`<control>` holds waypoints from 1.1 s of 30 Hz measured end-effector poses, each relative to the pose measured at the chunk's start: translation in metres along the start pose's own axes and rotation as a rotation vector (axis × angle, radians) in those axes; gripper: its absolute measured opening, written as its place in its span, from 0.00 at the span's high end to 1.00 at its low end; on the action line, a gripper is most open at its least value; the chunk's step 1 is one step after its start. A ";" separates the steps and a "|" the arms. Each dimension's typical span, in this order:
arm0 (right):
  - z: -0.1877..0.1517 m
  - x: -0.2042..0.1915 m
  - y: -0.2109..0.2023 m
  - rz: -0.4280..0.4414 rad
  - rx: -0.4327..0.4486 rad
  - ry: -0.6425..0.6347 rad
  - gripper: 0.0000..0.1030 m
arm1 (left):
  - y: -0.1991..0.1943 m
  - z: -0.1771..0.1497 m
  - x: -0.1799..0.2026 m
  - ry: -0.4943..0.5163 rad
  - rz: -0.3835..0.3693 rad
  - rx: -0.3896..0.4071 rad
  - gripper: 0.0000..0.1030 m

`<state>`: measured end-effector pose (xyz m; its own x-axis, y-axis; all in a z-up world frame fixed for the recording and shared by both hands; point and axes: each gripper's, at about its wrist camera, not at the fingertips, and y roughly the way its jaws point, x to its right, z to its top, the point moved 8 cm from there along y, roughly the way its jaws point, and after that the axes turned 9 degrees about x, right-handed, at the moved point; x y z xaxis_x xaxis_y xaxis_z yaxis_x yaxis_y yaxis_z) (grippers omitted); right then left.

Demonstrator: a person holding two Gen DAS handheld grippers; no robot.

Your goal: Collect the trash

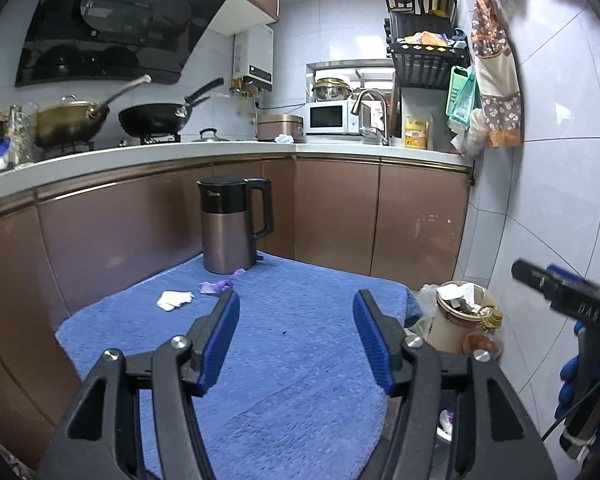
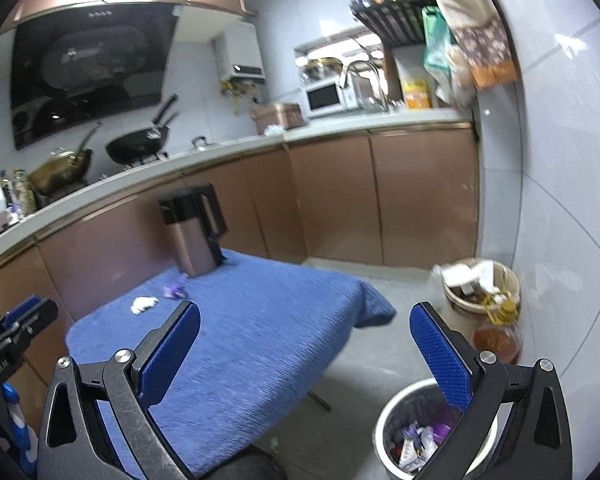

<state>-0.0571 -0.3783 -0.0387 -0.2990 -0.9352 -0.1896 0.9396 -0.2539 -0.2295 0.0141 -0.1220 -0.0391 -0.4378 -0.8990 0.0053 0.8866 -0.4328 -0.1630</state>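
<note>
Crumpled white tissue [image 1: 175, 300], purple wrapper [image 1: 216, 287]

We see two pieces of trash lying on the blue cloth of the counter [image 1: 300, 360], both toward its far left part. One is a crumpled white tissue [image 1: 174, 299], flattened and loosely wadded, resting on the cloth by itself. Just beside it, nearer the far edge, lies a purple wrapper [image 1: 216, 286], torn and twisted, with a thin strip trailing off toward the back. The two pieces sit close together but do not touch.

On the floor to the right of the counter stands a white trash bin [image 2: 384, 432], upright, lined with a dark bag and already holding crumpled purple and white wrappers at the bottom.
</note>
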 end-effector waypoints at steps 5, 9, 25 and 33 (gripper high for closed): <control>0.013 -0.018 -0.016 0.040 0.048 -0.025 0.00 | -0.019 0.003 -0.006 0.010 0.024 0.020 0.45; 0.019 -0.018 -0.024 0.045 0.069 -0.021 0.00 | -0.025 0.004 -0.010 0.005 0.031 0.025 0.45; 0.019 0.000 -0.030 0.001 0.080 0.022 0.00 | -0.021 -0.008 -0.019 -0.038 0.034 -0.013 0.45; 0.019 0.004 -0.032 -0.003 0.082 0.032 0.00 | -0.018 -0.015 -0.023 -0.036 0.039 -0.034 0.44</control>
<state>-0.0850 -0.3787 -0.0146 -0.3062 -0.9262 -0.2197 0.9486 -0.2776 -0.1519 0.0059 -0.0920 -0.0514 -0.3968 -0.9173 0.0332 0.8972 -0.3952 -0.1971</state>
